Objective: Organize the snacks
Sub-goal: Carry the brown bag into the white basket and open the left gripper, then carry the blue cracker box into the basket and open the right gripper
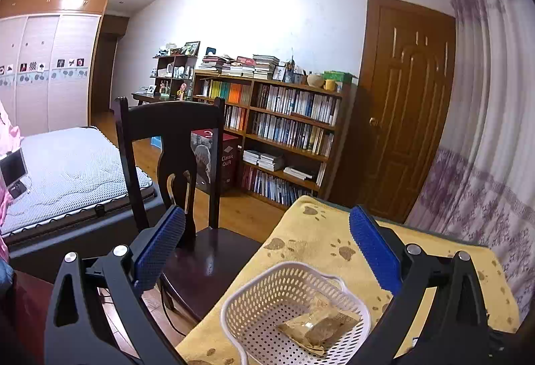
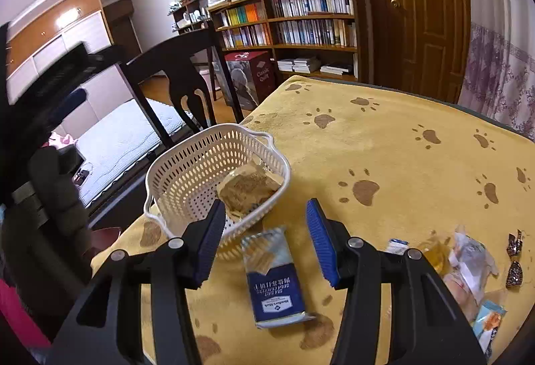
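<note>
While the right tool (image 2: 265, 241) is held apart over the soda cracker packet (image 2: 276, 281), the nearby white basket (image 2: 174, 164) could be nudged.

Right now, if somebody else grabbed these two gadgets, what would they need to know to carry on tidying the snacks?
Left hand-held gripper: open, holding nothing, above the white basket.
Right hand-held gripper: open, holding nothing, over the blue cracker packet lying on the yellow paw-print cloth next to the basket.
Done: one tan snack packet is in the basket.
Left: the blue cracker packet, then the loose wrapped snacks by the cloth's right edge. How many there are is hard to tell; the two small dark sparkly items beside them may not be snacks.
</note>
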Available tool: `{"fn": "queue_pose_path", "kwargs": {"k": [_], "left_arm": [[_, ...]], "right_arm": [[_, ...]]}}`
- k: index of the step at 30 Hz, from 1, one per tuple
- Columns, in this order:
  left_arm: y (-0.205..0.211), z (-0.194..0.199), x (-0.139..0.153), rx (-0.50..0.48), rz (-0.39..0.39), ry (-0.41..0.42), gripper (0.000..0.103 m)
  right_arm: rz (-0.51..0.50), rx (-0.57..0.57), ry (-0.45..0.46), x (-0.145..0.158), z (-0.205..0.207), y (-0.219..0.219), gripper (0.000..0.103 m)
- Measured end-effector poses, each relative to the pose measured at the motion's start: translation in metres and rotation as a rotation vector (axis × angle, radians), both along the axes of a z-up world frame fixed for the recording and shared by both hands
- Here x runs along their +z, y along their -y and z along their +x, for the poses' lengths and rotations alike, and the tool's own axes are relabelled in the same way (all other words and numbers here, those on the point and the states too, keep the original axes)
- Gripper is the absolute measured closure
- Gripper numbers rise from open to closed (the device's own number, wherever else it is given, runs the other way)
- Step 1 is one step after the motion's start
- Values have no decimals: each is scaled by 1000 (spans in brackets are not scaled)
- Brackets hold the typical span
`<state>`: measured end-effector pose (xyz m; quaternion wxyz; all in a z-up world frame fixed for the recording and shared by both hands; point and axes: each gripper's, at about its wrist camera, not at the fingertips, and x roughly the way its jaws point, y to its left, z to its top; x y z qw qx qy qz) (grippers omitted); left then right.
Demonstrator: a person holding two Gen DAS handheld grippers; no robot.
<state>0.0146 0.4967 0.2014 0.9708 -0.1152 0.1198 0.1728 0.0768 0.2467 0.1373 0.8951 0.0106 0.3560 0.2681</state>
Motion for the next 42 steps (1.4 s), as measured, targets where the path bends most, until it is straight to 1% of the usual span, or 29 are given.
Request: {"fn": "queue_pose_path", "kwargs": {"k": [3,5,6,9,12,13,18,20,21,23,24,27,32,35,38,42], "left_arm": [[-11,-5,3,10,-31,16,3],[-18,-7,3,13,-54,23,3],[-20,-8,3,14,-61,25,3],[-24,-9,3,8,-75,26,3],[-22,-9,3,0,-68,23,3],[-20,-9,3,-6,-65,24,3],[-13,-8,4,-27,-50,27,3],[-12,-7,4,-29,-47,26,3],[-11,-7,4,-30,-48,24,3],[-10,-5,3,-33,-50,21,3],[-10,-5,3,-34,-49,21,3],[-10,-5,4,-33,-48,23,3],[-15,-8,6,-22,-59,36,3],[-18,-9,5,-18,-65,40,3],[-18,-10,6,-14,-60,45,3],[-21,-14,6,-13,-61,56,3]], "right_arm": [[-10,-11,-19,-9,0,-6,50],[-40,-10,-48,-23,-1,-10,39],[-52,-5,-69,-32,-2,-10,31],[-109,29,-108,-55,-5,-15,30],[-202,55,-106,-79,-6,-25,29],[-220,56,-112,-85,-4,-27,29],[-242,47,-179,-113,10,-32,29],[-266,53,-150,-113,6,-36,31],[-288,52,-137,-113,4,-37,36],[-300,48,-130,-113,2,-38,47],[-301,41,-131,-111,1,-37,50],[-287,12,-151,-109,0,-31,52],[-248,-48,-138,-91,-4,-11,53],[-221,-88,-105,-71,-5,-1,53],[-198,-106,-68,-52,-3,3,53],[-163,-99,-9,-25,1,-8,53]]}}
